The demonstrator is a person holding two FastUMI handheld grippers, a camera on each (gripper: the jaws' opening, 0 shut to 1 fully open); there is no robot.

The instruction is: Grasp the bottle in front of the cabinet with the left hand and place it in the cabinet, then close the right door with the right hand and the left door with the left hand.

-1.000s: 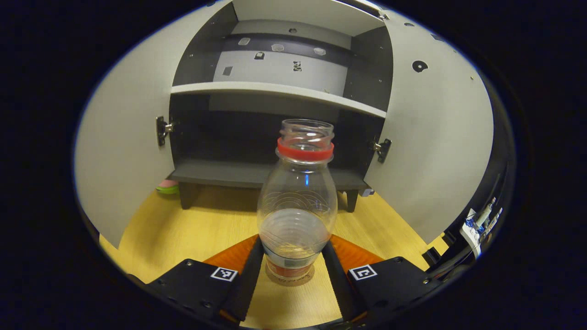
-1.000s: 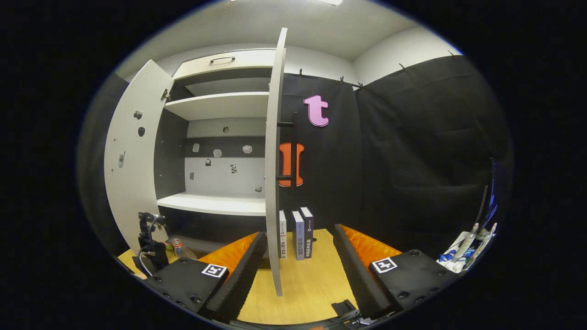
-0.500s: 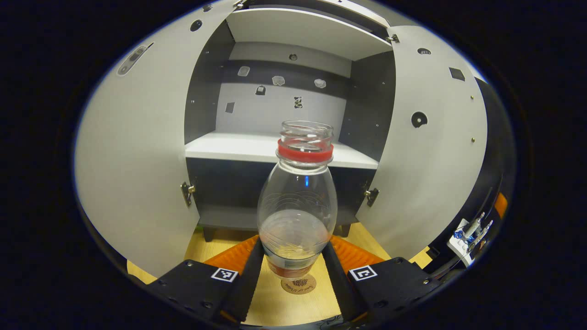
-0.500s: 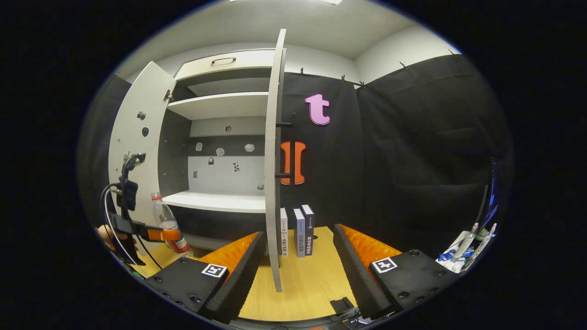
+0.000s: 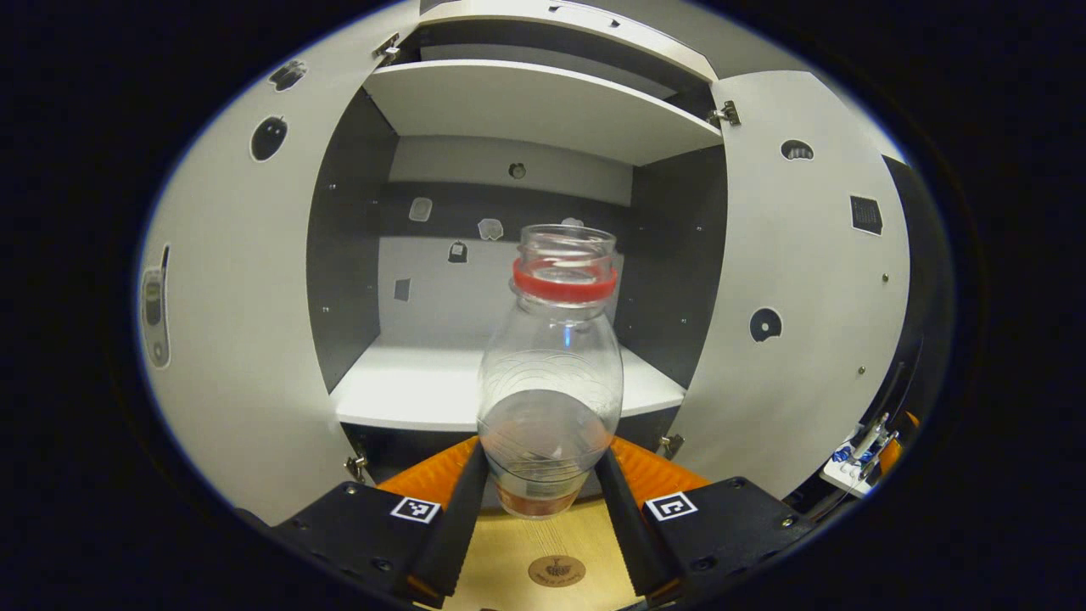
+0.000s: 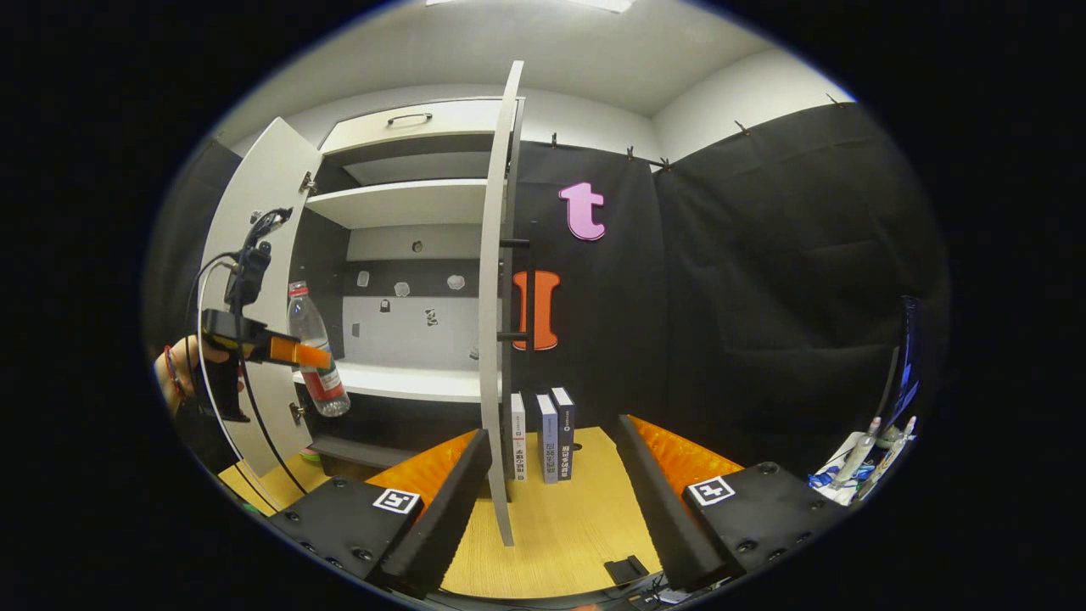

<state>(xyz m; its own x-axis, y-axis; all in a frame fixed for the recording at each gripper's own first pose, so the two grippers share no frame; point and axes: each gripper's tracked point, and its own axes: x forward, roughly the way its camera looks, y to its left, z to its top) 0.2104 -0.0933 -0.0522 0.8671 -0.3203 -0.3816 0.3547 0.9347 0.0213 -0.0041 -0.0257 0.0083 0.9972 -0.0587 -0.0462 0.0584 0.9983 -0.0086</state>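
Left hand-held gripper point(image 5: 541, 496) clamps the uncapped clear plastic bottle point(image 5: 550, 373) low, airborne before the white middle shelf point(image 5: 407, 390); carry upright, base clearing shelf lip, set deep; right hand-held gripper point(image 6: 551, 501) open.

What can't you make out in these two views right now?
- Bottle base, left gripper view: hidden between the left gripper fingers.
- Books beside the cabinet, right gripper view: too small for their spines to be made out.
- Right door face, right gripper view: seen edge-on.
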